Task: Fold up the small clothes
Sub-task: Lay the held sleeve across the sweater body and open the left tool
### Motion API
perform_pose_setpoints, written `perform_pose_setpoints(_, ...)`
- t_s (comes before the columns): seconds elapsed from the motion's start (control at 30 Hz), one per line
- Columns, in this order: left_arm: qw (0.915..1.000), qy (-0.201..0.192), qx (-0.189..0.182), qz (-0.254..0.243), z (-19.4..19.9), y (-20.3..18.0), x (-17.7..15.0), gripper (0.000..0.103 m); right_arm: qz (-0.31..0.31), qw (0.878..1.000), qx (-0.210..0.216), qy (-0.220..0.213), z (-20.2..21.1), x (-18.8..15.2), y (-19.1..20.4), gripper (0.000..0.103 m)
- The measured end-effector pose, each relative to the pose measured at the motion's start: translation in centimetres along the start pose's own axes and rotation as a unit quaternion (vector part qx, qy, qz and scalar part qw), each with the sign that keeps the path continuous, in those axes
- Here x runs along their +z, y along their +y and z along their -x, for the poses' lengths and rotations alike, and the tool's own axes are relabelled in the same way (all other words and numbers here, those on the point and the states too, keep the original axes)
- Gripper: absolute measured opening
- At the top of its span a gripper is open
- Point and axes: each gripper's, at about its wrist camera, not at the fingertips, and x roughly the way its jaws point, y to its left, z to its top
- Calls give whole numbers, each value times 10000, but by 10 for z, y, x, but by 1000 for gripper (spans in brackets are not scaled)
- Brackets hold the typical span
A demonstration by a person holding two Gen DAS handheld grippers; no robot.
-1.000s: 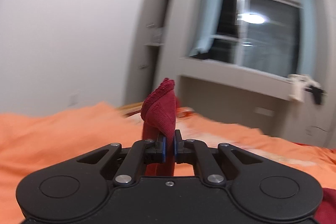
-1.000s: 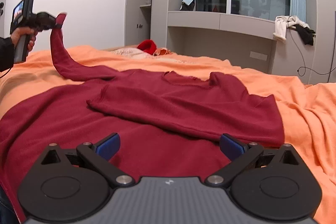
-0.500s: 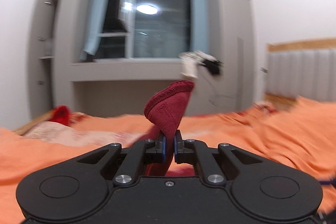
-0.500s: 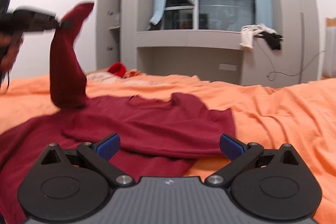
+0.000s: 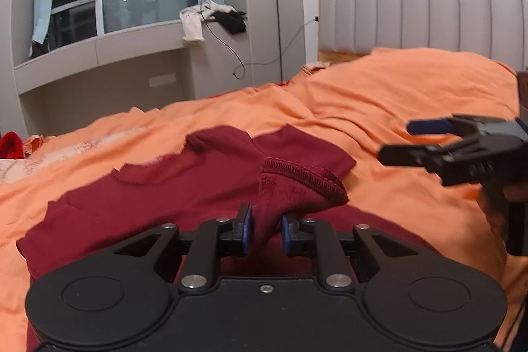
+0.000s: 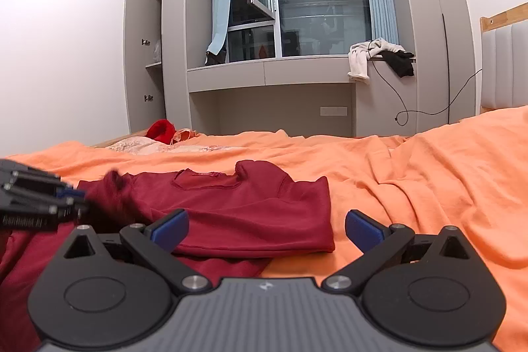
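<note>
A dark red long-sleeved top (image 5: 158,193) lies flat on the orange bedspread (image 5: 379,108); it also shows in the right wrist view (image 6: 250,207). My left gripper (image 5: 265,233) holds the cuff end of one sleeve (image 5: 297,187) between its blue pads, low over the body of the top. The pads stand slightly apart around the bunched cloth. My right gripper (image 6: 265,228) is open and empty, low over the right edge of the top; it also shows at the right of the left wrist view (image 5: 429,137).
The bed has a grey padded headboard (image 5: 429,15) at the right. A bright red garment (image 6: 160,130) and a pale cloth lie at the bed's far left. A window ledge with clothes (image 6: 379,55) and a hanging cable stands beyond the bed.
My left gripper has swung the sleeve from high at the left down and across onto the body of the top. The right gripper has shifted right and stayed open.
</note>
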Motion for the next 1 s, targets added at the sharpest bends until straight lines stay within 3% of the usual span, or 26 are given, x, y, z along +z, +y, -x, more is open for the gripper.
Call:
perform_pose_setpoints(0.1, 9999, 32, -122, 46, 4, 1, -5, 38, 41, 10000, 27, 32, -3, -1, 6, 103)
perform_pose_setpoints(0.23, 9998, -94, -108, 119, 30, 10, 1, 72, 111, 9998, 118, 106, -9, -2, 14, 103)
perform_pose_setpoints(0.3, 9997, -189, 51, 120, 42, 14, 8, 77, 152, 9997, 166, 129, -11, -3, 19, 103)
perform_pose_setpoints(0.4, 9985, -259, 420, 218, 60, 27, 21, 86, 185, 9994, 258, 151, -15, -3, 26, 103)
perform_pose_setpoints(0.53, 9899, -213, 1321, 471, 77, 57, 40, 96, 236, 9986, 415, 207, -19, -4, 37, 103)
perform_pose_setpoints(0.67, 9723, 70, 2208, 763, 80, 107, 47, 97, 425, 9967, 581, 374, -24, -12, 49, 103)
perform_pose_setpoints(0.77, 9596, 123, 2563, 1159, 76, 150, 42, 97, 583, 9947, 725, 448, -26, -17, 57, 103)
perform_pose_setpoints(0.87, 9492, 183, 2617, 1739, 71, 192, 34, 95, 757, 9924, 846, 483, -26, -21, 64, 103)
perform_pose_setpoints(1.0, 9362, 386, 2386, 2552, 51, 237, 19, 88, 1009, 9887, 952, 562, -29, -25, 74, 103)
